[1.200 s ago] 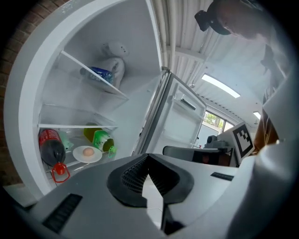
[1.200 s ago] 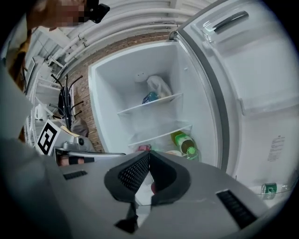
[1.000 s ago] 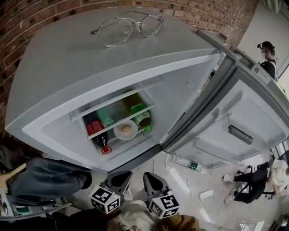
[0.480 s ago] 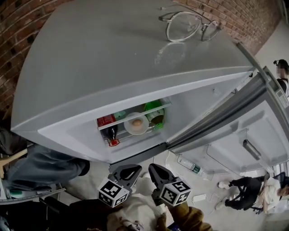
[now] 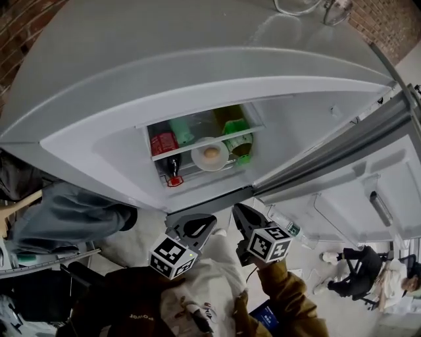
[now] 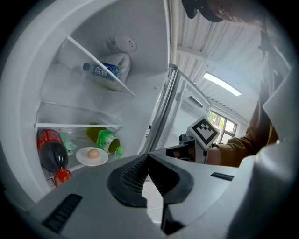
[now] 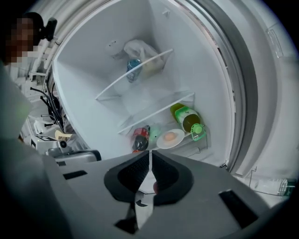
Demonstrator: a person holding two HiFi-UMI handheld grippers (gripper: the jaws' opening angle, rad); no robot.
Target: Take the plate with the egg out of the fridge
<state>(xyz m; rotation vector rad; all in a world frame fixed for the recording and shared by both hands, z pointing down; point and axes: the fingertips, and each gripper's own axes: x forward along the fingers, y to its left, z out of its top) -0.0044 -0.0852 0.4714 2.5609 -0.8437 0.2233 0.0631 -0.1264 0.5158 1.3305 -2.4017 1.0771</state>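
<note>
The fridge stands open. On its lower shelf a white plate (image 5: 210, 155) carries a brown egg (image 5: 211, 153), between a red-capped cola bottle (image 5: 168, 155) and a green bottle (image 5: 237, 138). Both grippers hover side by side in front of the fridge and below the shelf, apart from the plate. My left gripper (image 5: 195, 228) is shut and empty. My right gripper (image 5: 245, 217) is shut and empty too. In the left gripper view the plate (image 6: 92, 157) lies left of the closed tips (image 6: 148, 156). The right gripper view has the plate (image 7: 170, 138) just above its closed tips (image 7: 149, 154).
The fridge door (image 5: 355, 191) hangs open at the right. Glasses (image 5: 309, 6) lie on the fridge top. An upper shelf holds a water bottle (image 6: 100, 71) and a white bag (image 7: 138, 49). A grey sleeve (image 5: 66, 220) is at the left; a seated person (image 5: 355, 276) and a floor bottle (image 5: 289, 228) are at the right.
The head view has swung left and closer, so the glasses slid to the top right edge. Both shut grippers have risen slightly toward the fridge opening.
</note>
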